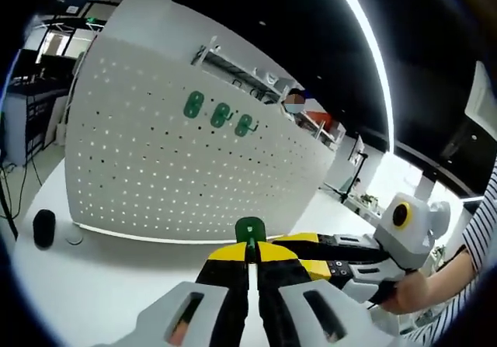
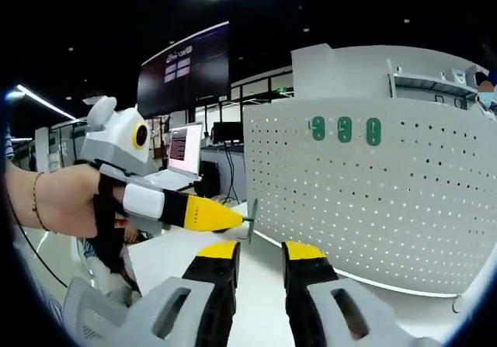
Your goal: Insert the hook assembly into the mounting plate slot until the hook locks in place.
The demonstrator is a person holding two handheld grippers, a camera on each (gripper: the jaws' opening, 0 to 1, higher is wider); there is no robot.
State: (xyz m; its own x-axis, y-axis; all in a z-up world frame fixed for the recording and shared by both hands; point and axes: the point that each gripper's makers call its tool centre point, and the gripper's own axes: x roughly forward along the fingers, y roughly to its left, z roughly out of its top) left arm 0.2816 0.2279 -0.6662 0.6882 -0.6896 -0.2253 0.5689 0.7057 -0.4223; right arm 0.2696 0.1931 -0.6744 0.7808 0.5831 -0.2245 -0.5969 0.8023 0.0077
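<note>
The white perforated pegboard panel [image 1: 186, 153] stands upright on the white tabletop [image 1: 93, 285], well ahead of both pairs of fingers; in the right gripper view the same panel [image 2: 388, 199] rises ahead and to the right of the yellow-tipped black fingers. High on its face, far beyond the fingertips, three small green plastic hooks [image 1: 220, 115] hang in a short row, also seen as three green shapes [image 2: 345, 130] in the right gripper view. By that measure part of the work looks finished, and one more piece is on its way.

The left gripper [image 1: 250, 258] has its yellow-and-black fingers pressed together on a small green hook assembly [image 1: 249, 230], which stands up just past the fingertips. From the right gripper view, this left gripper [image 2: 242, 221], held in a person's hand [image 2: 58, 199], reaches in from the left with the thin green piece [image 2: 252, 224] at its tip, just short of the panel's near edge and just above the right fingers.

The right gripper [image 2: 261, 254] has its fingers spread apart with nothing between them, low over the tabletop. In the left gripper view it [image 1: 303, 255] lies just to the right of the left fingers.

A small black cylinder [image 1: 44, 227] sits on the tabletop far to the left of the left fingers.

I judge that the carried hook is not yet mounted: it must be lifted to the panel, seated in a slot and pushed until it locks.
</note>
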